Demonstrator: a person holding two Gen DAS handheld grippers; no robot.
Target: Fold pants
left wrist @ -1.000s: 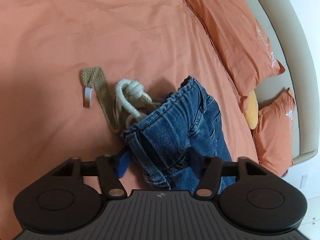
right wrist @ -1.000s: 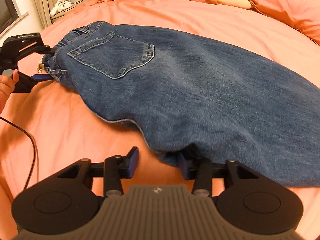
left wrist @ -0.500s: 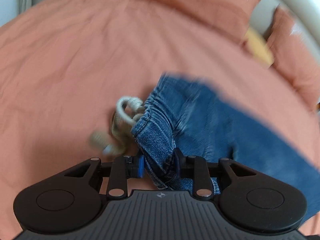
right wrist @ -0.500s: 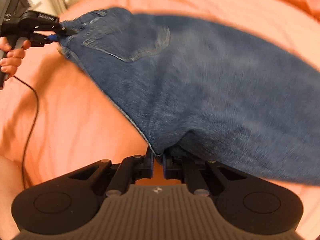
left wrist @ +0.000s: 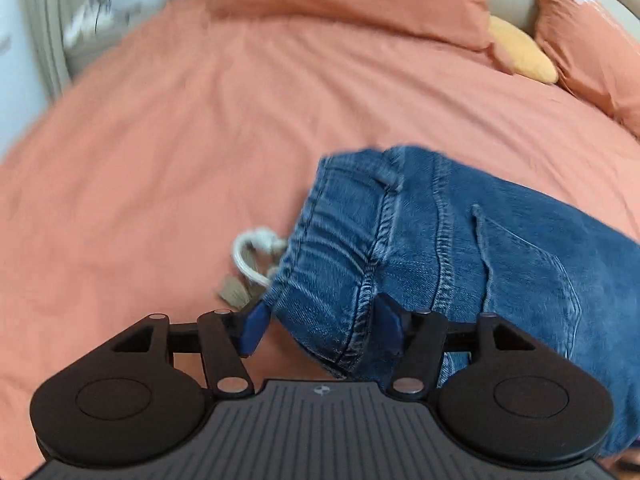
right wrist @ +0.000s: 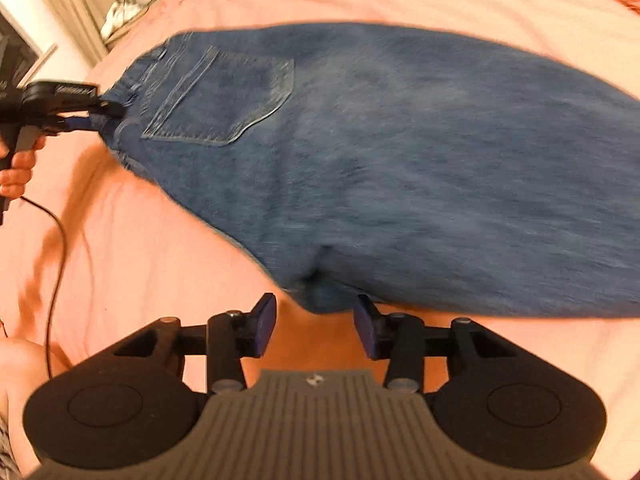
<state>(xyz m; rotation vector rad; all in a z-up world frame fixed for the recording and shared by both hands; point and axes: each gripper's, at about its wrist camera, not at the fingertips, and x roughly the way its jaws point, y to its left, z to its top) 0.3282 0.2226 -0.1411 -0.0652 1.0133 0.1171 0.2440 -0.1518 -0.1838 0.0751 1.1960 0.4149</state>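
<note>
Change: both grippers gripped the jeans half a second ago; both now stand parted.
Left gripper (left wrist: 320, 326): jaws wide, waistband corner between them, right pad touching denim; contact at the left pad cannot be told.
Right gripper (right wrist: 315, 320): jaws wide, crotch fold just ahead, not gripped.
Jeans (right wrist: 400, 160): back pocket up, on the bed (right wrist: 140, 260); long axis from the waistband near the curtain-side edge across toward the opposite edge.
Cord (left wrist: 252, 250): white loop beside the waistband.
Pillows (left wrist: 360, 4): at the head edge.
</note>
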